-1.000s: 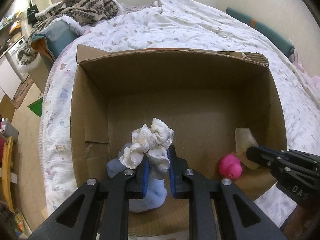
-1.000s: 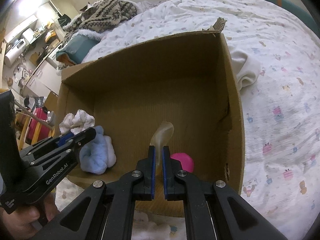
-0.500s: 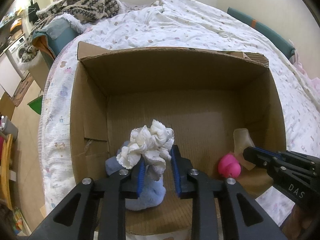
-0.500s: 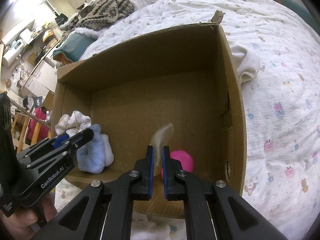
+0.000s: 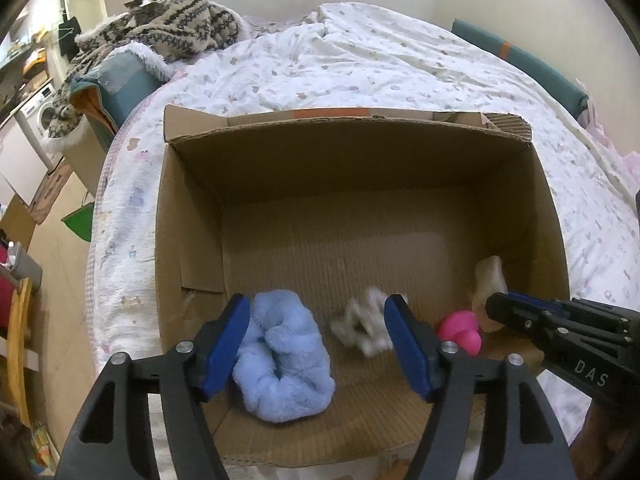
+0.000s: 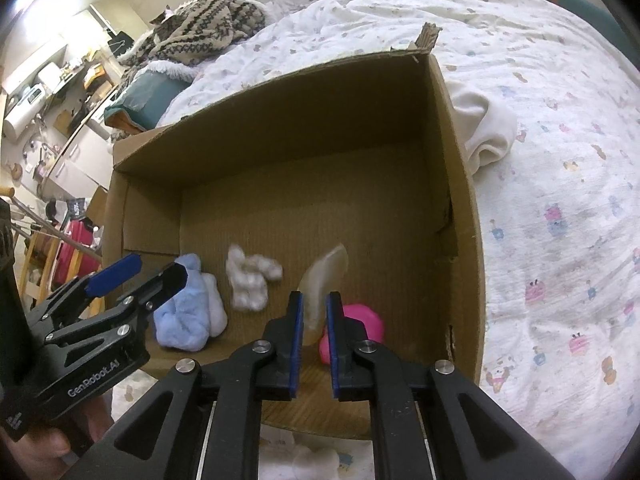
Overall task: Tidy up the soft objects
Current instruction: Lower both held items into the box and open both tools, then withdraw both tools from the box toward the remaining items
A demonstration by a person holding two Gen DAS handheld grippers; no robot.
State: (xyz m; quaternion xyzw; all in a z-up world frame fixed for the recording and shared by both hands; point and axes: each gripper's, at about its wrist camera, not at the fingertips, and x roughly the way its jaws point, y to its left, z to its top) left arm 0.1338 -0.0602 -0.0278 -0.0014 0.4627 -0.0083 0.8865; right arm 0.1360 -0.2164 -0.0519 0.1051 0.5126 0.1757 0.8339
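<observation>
An open cardboard box (image 5: 188, 220) lies on the bed. Over its near left part my left gripper (image 5: 316, 312) is open, its jaws still opening. A white frilly scrunchie (image 5: 366, 330) is blurred just inside the right pad, loose above the box floor. A fluffy blue piece (image 5: 284, 360) lies under the left pad. My right gripper (image 6: 315, 300) hangs over the near right part, jaws opening a little. A pale translucent soft piece (image 6: 324, 276) stands between its pads, with a sliver of gap. A pink rubber duck (image 6: 356, 328) lies behind it.
A quilt (image 6: 560, 240) with small prints covers the bed. A cream cloth (image 6: 484, 132) lies against the box's right wall outside. A patterned knit blanket (image 5: 168, 28) is heaped at the far left. Something white (image 6: 312, 460) lies before the box's near edge.
The left jaws have spread wide and let go of the white scrunchie, which has dropped towards the box floor. The right jaws have parted slightly around the translucent piece.
</observation>
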